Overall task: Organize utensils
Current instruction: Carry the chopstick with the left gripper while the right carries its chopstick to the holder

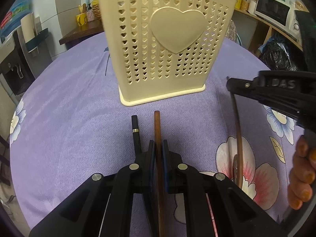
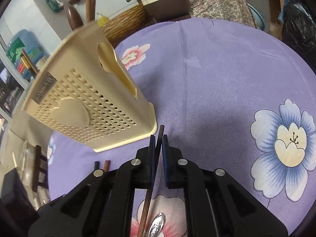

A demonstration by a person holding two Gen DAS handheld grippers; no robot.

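A cream utensil holder (image 1: 167,45) with heart-shaped holes stands upright on the purple flowered tablecloth (image 1: 69,108). My left gripper (image 1: 158,144) is shut on a brown wooden chopstick (image 1: 157,126) that points toward the holder's base. A black chopstick (image 1: 135,128) with a gold band lies just left of it. On the right, my right gripper (image 1: 230,84) is shut on another brown chopstick (image 1: 237,122). In the right wrist view that gripper (image 2: 158,138) clamps this chopstick (image 2: 160,131) beside the holder (image 2: 88,108). A silver spoon (image 2: 157,225) lies on the cloth under it.
A person's fingers (image 1: 302,173) hold the right gripper's handle. Behind the round table are a wicker basket (image 2: 126,22), a brown and cream pot (image 2: 165,0) and patterned fabric (image 2: 221,4). A microwave (image 1: 274,9) and a black bag (image 1: 276,55) sit at the right. A stool (image 2: 39,169) stands beyond the table's left edge.
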